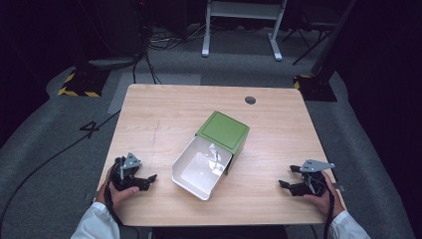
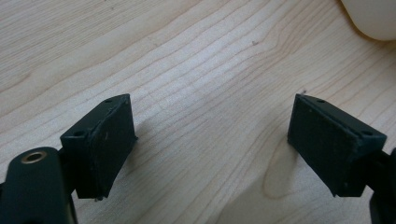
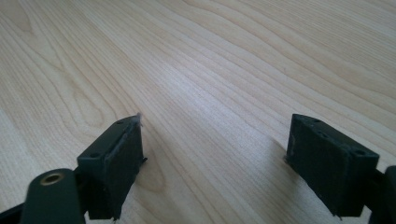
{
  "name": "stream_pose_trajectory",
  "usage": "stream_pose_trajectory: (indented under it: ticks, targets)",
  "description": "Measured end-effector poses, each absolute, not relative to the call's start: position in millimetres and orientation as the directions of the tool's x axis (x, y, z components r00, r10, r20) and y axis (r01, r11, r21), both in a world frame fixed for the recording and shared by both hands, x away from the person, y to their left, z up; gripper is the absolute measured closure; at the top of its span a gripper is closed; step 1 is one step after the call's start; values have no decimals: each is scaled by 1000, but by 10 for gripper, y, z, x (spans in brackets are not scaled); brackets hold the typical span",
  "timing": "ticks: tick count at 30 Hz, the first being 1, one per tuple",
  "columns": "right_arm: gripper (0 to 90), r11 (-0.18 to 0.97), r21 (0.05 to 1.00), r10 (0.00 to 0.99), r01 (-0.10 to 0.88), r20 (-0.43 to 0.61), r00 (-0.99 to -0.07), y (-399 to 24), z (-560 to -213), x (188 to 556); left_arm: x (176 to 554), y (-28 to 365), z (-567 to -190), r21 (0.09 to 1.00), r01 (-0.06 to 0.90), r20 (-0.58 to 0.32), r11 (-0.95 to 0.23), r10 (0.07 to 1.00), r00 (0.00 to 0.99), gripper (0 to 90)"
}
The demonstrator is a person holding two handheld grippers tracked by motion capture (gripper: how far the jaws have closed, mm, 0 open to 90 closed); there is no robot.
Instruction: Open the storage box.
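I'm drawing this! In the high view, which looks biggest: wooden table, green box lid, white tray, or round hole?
1. Light wooden table
2. White open tray and green square lid: too alike
3. Small round dark hole

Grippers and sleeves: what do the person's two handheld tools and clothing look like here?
Both are black. The left gripper and right gripper each carry a grey three-cornered plate on top, and a black cable trails back along each forearm. The flat rectangular black pads have small screw holes at the top edge. The sleeves are white.
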State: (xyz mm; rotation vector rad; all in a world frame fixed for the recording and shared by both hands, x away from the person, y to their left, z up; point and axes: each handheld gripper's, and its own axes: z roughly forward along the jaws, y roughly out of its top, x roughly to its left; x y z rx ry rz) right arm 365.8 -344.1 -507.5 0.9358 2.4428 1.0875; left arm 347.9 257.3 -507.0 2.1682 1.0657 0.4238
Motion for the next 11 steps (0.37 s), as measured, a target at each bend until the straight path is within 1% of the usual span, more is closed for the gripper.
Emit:
stream_pose_trajectory:
  ticks: [11]
  targets:
    - [188,500,748,669,437,-14,-743,-3444,-5075,3655,3485,2568,-5069,694,574,-7,-435,793,609,151]
